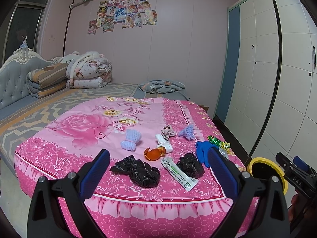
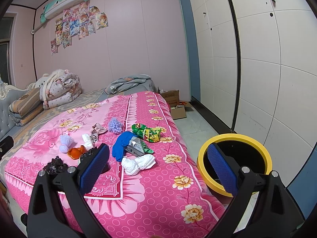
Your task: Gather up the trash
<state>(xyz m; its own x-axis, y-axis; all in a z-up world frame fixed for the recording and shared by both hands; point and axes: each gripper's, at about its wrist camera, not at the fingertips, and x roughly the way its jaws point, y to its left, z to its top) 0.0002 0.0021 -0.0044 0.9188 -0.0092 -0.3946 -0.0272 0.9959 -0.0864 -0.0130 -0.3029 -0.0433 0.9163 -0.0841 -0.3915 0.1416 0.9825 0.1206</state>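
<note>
1. Across the bed lies a pink floral bedspread [image 1: 79, 130], the biggest thing in both views, with all the loose trash scattered on its near end.
2. Beside the bed's right edge, on the floor, stands a yellow-rimmed bin [image 2: 235, 160] with a black inside; it sits just off the bedspread corner.
3. Left gripper [image 1: 158, 170] hangs above the near edge of the bedspread with its blue-padded fingers spread wide, nothing between them.
4. Right gripper [image 2: 158, 166] is likewise spread wide and empty, its right finger in front of the bin's opening and its left finger over the bedspread.
5. Between the left gripper's fingers lie two crumpled black plastic bags, a larger one [image 1: 138, 170] and a smaller one [image 1: 190, 165], with a white and green wrapper [image 1: 179, 174] lying flat between them.
6. A blue glove [image 2: 121, 143] lies near the right edge, touching a grey foil packet [image 2: 136, 147] and close to a green snack bag [image 2: 147, 131].
7. A wad of white tissue [image 2: 137, 163] sits just in front of the glove.
8. An orange peel [image 1: 154, 153] rests behind the black bags, with two lavender crocheted pieces [image 1: 129, 141] [image 1: 187, 131] farther back.
</note>
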